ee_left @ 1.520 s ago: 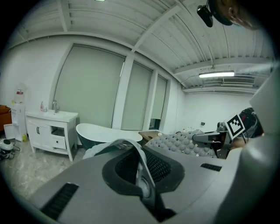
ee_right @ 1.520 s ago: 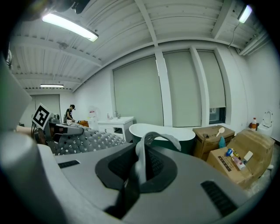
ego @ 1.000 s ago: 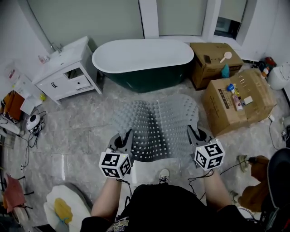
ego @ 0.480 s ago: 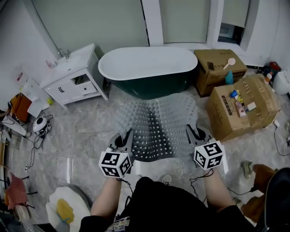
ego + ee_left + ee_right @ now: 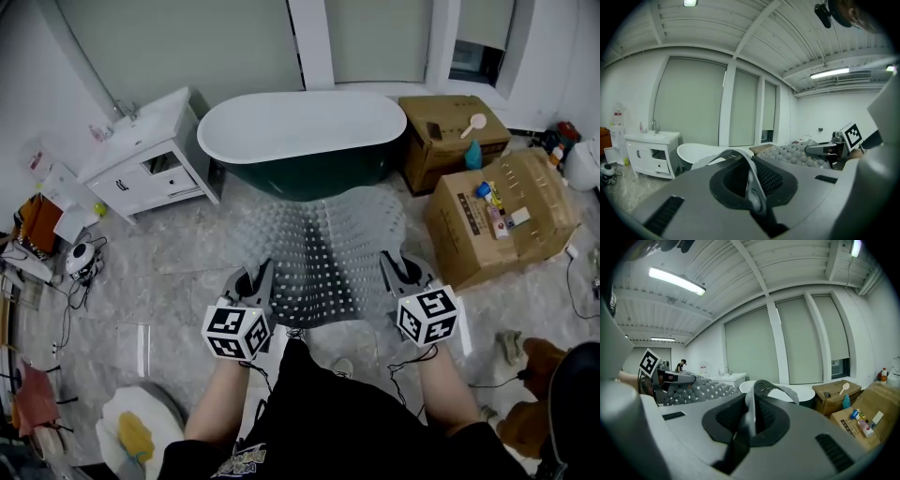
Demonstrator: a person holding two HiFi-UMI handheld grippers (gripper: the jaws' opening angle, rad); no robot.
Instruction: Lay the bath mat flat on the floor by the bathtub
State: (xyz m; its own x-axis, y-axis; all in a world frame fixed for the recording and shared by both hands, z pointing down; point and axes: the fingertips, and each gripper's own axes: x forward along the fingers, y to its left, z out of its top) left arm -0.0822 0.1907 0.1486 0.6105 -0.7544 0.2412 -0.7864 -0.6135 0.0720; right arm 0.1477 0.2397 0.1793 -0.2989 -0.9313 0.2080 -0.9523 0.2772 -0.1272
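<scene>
A person (image 5: 319,427) is holding up a bumpy grey bath mat (image 5: 323,246) by two corners.

At ten o'clock from the person, a white cabinet (image 5: 150,159) is standing by the wall. The left gripper (image 5: 257,277) is pinching the mat's near left corner, with its jaws squeezing tight on the edge. The mat is stretching out between the two grippers toward twelve o'clock, where the bathtub (image 5: 305,131) is sitting. I cannot tell if its far end is touching the floor (image 5: 178,281). The right gripper (image 5: 394,268) is pinching the near right corner the same way. Cardboard boxes (image 5: 497,211) are sitting at two o'clock.
</scene>
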